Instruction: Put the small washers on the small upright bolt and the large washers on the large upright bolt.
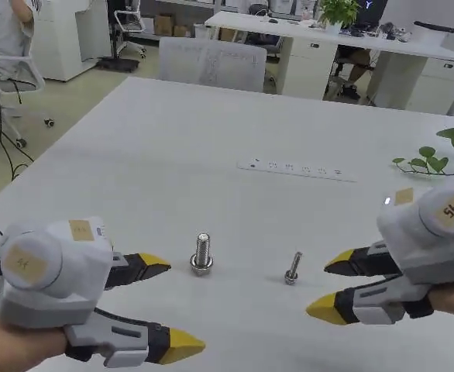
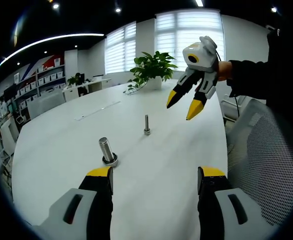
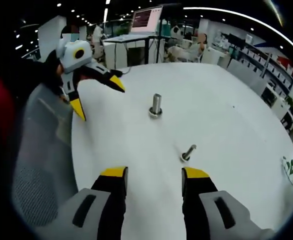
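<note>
From where I stand, the left gripper [image 1: 182, 304] hovers low over the near left of the white table [image 1: 173, 155]. Its yellow-tipped jaws are spread wide with nothing between them. The large bolt [image 1: 202, 254] stands just right of it, thread up and head down on the table. It is beside the upper tip rather than between the jaws, and clear of both. There is a ring at its foot, but I can't tell whether that is a washer already seated or just the bolt's own flange.

Further right, near but apart from it, the small bolt [image 1: 293, 268] stands the same way. It may lean slightly.

The right gripper [image 1: 319, 288] hangs just right of the small bolt. Its jaws are also wide and empty and point inward at the bolt without touching it.

With both grippers empty, I judge the step in hand to be fetching a washer. Done well, that means:
- Pinch the washer by its rim so the hole stays free.
- Carry it flat and centre it over the right bolt's tip.
- Lower it straight down the thread.
- Open the jaws only once it is over the thread.

The small bolt looks easy to knock over, so approach it from above, not from the side.
</note>
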